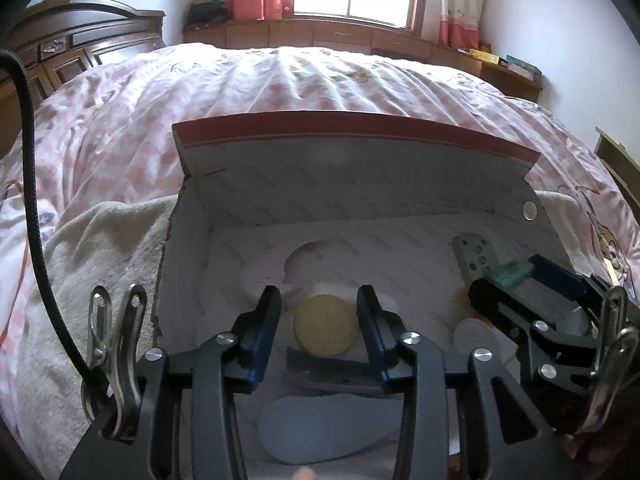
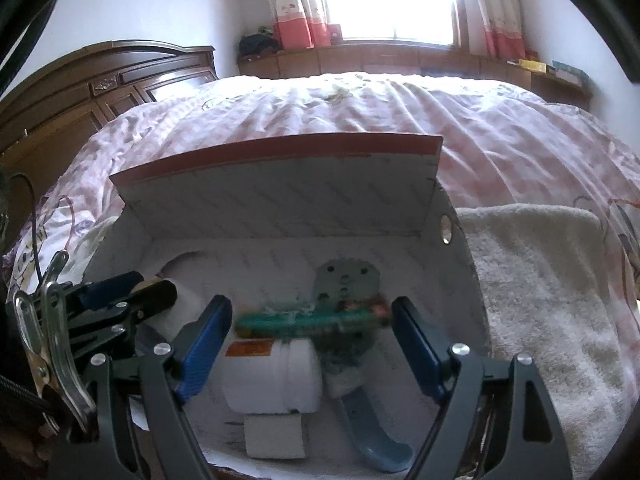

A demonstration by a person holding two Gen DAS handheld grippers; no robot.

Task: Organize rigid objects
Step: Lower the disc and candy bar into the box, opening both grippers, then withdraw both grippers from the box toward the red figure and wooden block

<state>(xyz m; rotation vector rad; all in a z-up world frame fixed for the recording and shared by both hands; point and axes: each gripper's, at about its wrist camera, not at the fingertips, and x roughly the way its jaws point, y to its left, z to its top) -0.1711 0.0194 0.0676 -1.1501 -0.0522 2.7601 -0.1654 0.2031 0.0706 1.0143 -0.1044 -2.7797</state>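
the left tool (image 1: 319,320) is spread, its pads either side of a white jar with a tan lid (image 1: 326,330) but not visibly pressing it. the right tool (image 2: 310,344) gapes wide with a blurred green brush (image 2: 308,317) between its fingers, untouched. both reach into an open cardboard box (image 1: 352,184), which also holds a white bottle (image 2: 276,376) and a perforated metal plate (image 2: 346,278). the box sits on a cream towel (image 2: 540,280) on the bed (image 1: 280,80).
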